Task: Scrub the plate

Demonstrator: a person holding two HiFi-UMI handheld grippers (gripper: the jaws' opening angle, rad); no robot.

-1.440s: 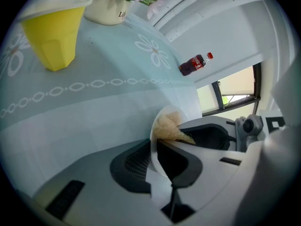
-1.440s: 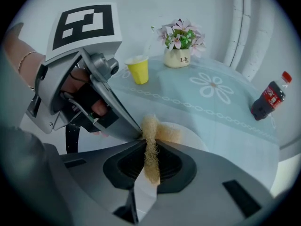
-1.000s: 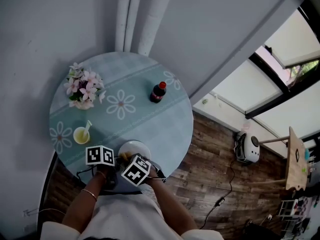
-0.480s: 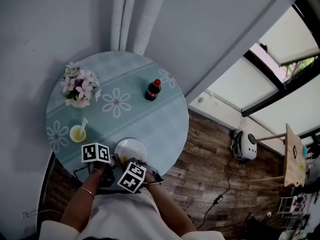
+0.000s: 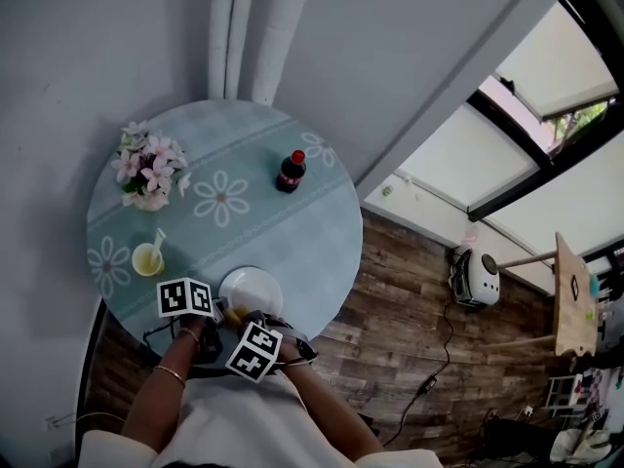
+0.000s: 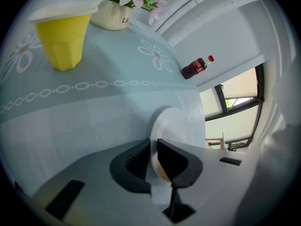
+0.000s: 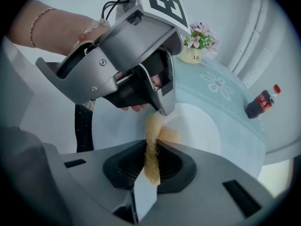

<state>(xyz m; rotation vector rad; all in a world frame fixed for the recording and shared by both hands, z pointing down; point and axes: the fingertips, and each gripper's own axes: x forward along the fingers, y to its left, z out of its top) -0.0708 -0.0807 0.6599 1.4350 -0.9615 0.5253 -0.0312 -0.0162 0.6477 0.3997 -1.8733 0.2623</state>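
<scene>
Looking down in the head view, one plate [image 5: 255,286] sits at the table's [image 5: 312,232] near edge, partly hidden by the left gripper [image 5: 221,308] and right gripper [image 5: 246,319]. One bottle [image 5: 289,171] and one cup [image 5: 147,258] stand beyond. The left gripper view shows its jaws clamped on the plate's rim. In the right gripper view, the jaws pinch one tan scrub pad [image 7: 151,166] against the plate.

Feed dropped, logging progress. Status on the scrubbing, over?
Left gripper clamped on plate rim. Right gripper pinching scrub pad, pad over plate. Cup, bottle stand clear.

Left tool [image 5: 216,310], right tool [image 5: 256,322] at plate [image 5: 252,287], table [image 5: 292,242] edge.
</scene>
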